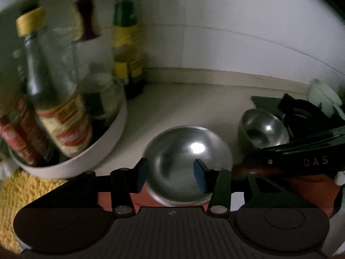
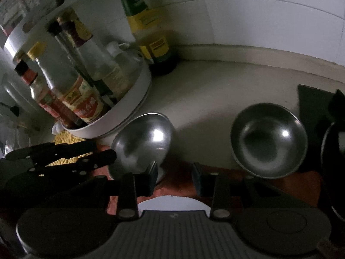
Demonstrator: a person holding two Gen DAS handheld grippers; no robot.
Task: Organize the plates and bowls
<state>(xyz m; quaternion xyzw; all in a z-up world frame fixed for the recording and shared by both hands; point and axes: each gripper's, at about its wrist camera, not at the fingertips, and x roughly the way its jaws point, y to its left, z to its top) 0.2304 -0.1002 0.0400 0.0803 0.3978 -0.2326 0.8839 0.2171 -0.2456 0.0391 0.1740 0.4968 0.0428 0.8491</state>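
Two steel bowls sit on the pale counter [image 2: 207,90]. Near bowl [image 1: 187,164] lies just right of the white bottle rack [image 1: 103,144]; far bowl [image 2: 269,140] sits well right of the rack, beside the black stove [image 2: 312,101]. Left gripper [image 1: 170,174] has jaws spread, straddling the near bowl, contact not clear. Right gripper [image 2: 175,178] has jaws spread and holds nothing, above a white plate [image 2: 172,202] on the red cloth [image 2: 301,183], right of the near bowl. Yellow mat [image 1: 19,194] lies under the rack.
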